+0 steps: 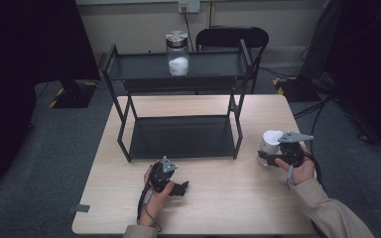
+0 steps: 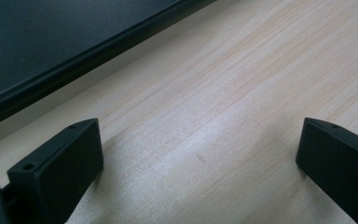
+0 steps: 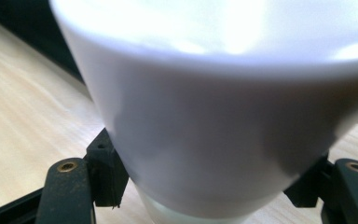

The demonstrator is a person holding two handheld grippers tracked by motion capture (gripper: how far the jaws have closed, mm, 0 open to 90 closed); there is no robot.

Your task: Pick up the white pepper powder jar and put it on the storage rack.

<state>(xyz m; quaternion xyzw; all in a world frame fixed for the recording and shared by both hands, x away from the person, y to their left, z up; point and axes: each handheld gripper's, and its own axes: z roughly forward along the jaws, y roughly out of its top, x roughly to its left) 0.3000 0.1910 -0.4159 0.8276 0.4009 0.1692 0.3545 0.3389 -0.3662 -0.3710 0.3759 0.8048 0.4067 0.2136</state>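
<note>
1. Tabletop (image 1: pixel 218 208): pale wood. We count everything below on it or on the rack it carries.
2. Rack (image 1: pixel 181 136): black metal, two shelves, standing toward the tabletop's far edge, centred. The lower shelf is bare.
3. Jar (image 1: pixel 177 53): clear glass with a metal lid and white contents in its lower part, upright near the middle of the rack's top shelf.
4. Cup (image 1: pixel 270 143): white, smooth, upright near the tabletop's right edge, well apart from the rack. In the right gripper view the cup (image 3: pixel 223 121) flares toward its rim and narrows toward a paler base. We judge it stiff, light, glazed and so slippery, and breakable if dropped. We would hold it low on the wall, where the taper lets the jaws seat, with steady rather than hard pressure.
5. Right gripper (image 1: pixel 273 157): held in the right hand, its jaws set on either side of the cup's lower wall. They appear to touch it, so we read them as clamped on the cup.
6. Left gripper (image 1: pixel 181 188): resting near the tabletop's near edge, just in front of the rack, its jaws wide apart with nothing between them. Its own view shows bare wood between them.
</note>
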